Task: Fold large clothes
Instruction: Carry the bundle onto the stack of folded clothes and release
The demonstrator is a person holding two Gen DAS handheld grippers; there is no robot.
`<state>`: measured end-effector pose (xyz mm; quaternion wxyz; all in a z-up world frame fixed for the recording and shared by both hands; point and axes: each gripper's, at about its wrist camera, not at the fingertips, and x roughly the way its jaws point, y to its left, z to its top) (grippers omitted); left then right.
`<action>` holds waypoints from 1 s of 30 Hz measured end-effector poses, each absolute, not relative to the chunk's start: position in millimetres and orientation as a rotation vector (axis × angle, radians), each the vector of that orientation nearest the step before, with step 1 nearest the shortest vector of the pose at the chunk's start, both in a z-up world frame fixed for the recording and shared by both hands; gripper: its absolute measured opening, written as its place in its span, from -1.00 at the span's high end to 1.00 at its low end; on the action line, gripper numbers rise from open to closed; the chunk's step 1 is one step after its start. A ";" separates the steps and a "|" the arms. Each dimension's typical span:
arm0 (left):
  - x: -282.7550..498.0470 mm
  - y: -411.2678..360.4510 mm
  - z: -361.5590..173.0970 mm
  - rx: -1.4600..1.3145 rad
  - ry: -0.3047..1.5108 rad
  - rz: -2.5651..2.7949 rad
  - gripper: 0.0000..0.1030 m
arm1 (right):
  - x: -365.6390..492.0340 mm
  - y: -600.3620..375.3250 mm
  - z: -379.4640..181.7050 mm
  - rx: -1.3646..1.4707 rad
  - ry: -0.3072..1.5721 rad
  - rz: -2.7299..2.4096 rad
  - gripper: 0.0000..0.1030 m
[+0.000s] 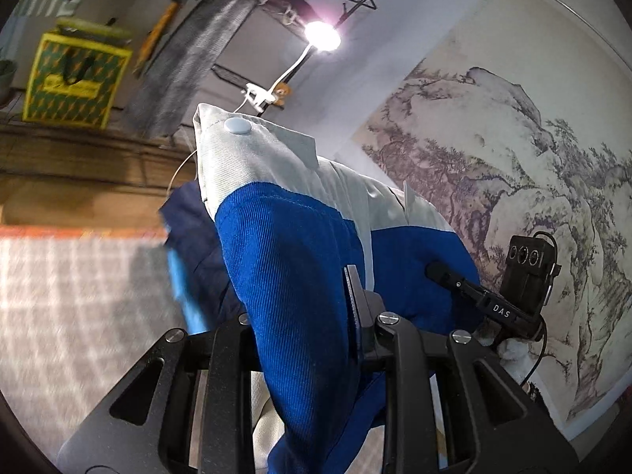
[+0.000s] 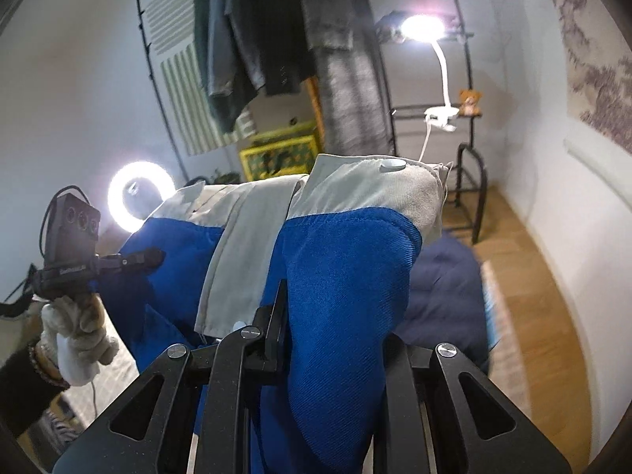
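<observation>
A large blue and light grey jacket (image 1: 288, 245) with a round snap button (image 1: 237, 125) hangs lifted in the air between both grippers. My left gripper (image 1: 316, 316) is shut on its blue cloth. My right gripper (image 2: 316, 316) is shut on the same jacket (image 2: 339, 260) at another edge. The right gripper also shows in the left wrist view (image 1: 466, 288), pinching the jacket's far side. The left gripper shows in the right wrist view (image 2: 134, 258), held by a gloved hand (image 2: 75, 335). The cloth hides the fingertips.
A checked rug (image 1: 79, 296) lies on the wooden floor (image 2: 525, 276), with a dark blue garment (image 2: 446, 284) on it. A clothes rack (image 2: 276, 39) with hanging coats, a yellow-green bag (image 1: 75, 79), a clip lamp (image 2: 422, 27), a ring light (image 2: 138, 193) and a landscape wall painting (image 1: 513, 197) surround the spot.
</observation>
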<state>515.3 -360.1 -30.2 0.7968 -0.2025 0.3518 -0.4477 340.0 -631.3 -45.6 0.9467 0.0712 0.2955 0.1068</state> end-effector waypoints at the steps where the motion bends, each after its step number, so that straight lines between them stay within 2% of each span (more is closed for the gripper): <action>1: 521.9 -367.3 -29.5 -0.435 0.748 -0.965 0.55 | 346.5 -638.5 -42.0 0.139 0.589 0.205 0.68; 9: 590.8 -431.2 -55.7 -0.442 0.729 -0.967 0.55 | 406.9 -689.1 -40.3 0.094 0.530 0.133 0.68; 15: 645.6 -448.7 -131.6 -0.451 0.839 -0.883 0.54 | 453.5 -728.3 -95.0 0.195 0.586 0.178 0.68; 16: 659.0 -449.9 -153.1 -0.436 0.887 -0.817 0.53 | 464.1 -737.2 -112.1 0.226 0.620 0.172 0.60; 17: 667.1 -451.5 -165.7 -0.428 0.922 -0.780 0.48 | 475.4 -745.3 -128.9 0.242 0.662 0.132 0.35; 19: 680.3 -447.6 -192.1 -0.465 0.969 -0.757 0.41 | 493.9 -764.4 -160.5 0.274 0.772 -0.009 0.10; 21: 681.4 -446.7 -197.7 -0.467 0.965 -0.761 0.36 | 496.7 -777.3 -178.9 0.335 0.813 -0.039 0.10; 25: 678.6 -449.5 -196.9 -0.426 0.945 -0.756 0.32 | 479.0 -784.3 -183.6 0.331 0.765 -0.080 0.08; 30: 673.3 -458.1 -205.3 -0.367 0.978 -0.719 0.01 | 473.5 -784.7 -198.5 0.216 0.832 -0.220 0.07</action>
